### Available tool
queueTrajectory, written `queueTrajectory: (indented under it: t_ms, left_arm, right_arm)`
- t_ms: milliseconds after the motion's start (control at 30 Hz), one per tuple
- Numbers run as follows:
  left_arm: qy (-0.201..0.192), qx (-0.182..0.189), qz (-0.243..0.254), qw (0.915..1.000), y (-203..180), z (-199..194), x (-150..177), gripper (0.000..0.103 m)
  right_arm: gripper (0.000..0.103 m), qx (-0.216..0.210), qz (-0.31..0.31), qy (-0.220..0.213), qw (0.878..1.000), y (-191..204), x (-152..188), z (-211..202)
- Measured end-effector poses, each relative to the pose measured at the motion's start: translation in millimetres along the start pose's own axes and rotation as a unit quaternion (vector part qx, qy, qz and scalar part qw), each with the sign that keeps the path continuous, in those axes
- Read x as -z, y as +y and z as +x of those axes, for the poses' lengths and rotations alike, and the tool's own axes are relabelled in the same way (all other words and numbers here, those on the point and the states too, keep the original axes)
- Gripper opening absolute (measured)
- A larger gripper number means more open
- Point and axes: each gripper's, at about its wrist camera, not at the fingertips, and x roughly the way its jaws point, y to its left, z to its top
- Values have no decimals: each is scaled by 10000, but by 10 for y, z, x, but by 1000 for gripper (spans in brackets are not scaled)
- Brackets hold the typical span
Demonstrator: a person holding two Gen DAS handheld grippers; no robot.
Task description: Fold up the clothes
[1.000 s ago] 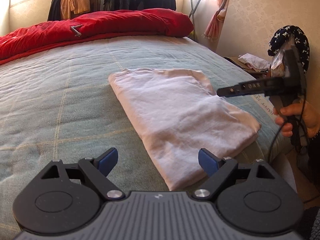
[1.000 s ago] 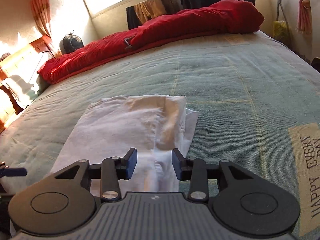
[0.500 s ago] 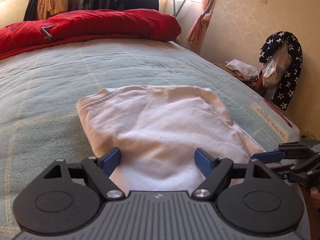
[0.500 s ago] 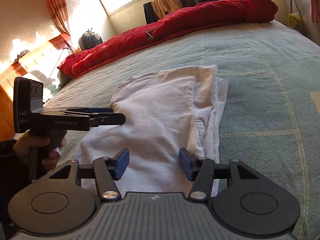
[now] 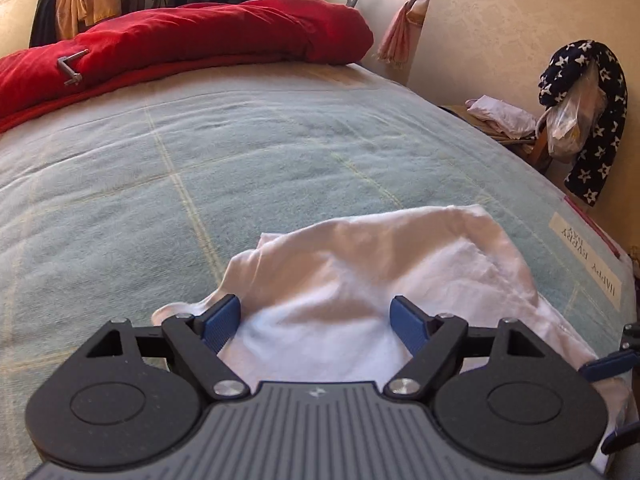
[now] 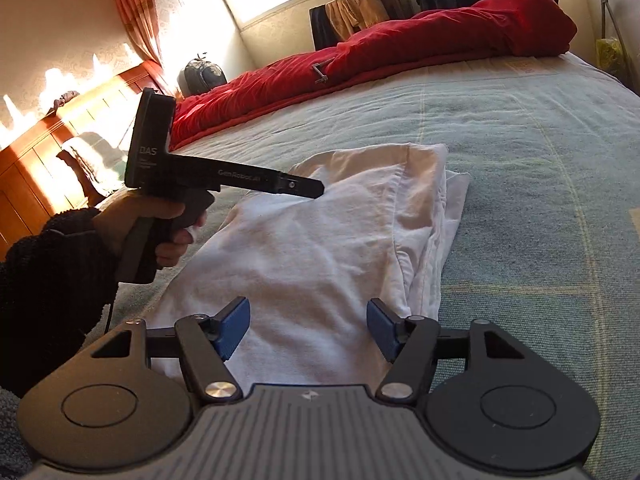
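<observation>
Two grippers flank your half-folded white garment [image 6: 320,232] on the bed [image 6: 520,152]: left gripper [image 5: 316,322] wide and empty, right gripper [image 6: 308,326] opening, positioned, seemingly, to seize its near edge.

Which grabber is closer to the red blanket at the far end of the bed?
Left. The left gripper reaches further up the white garment toward the red blanket; the right gripper, jaws opening, sits at the garment's near end.
</observation>
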Motion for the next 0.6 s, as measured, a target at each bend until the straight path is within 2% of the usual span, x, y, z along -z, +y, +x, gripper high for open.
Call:
queueTrajectory:
  t_ms: [167, 300, 500, 600]
  left_arm:
    - [-11, 11, 209, 9998, -99, 84, -113, 82]
    - [-246, 137, 205, 9994, -101, -229, -44, 83]
    - [-446, 161, 356, 9982, -189, -653, 134, 83]
    - [-500, 292, 542, 9969, -264, -678, 103, 83]
  right_arm:
    - [69, -124, 89, -32, 9999, -51, 3, 6]
    - [69, -167, 91, -154, 9997, -57, -43, -22]
    - [69, 70, 215, -693, 9973, -195, -257, -140]
    - [69, 178, 420, -882, 9951, -257, -308, -176]
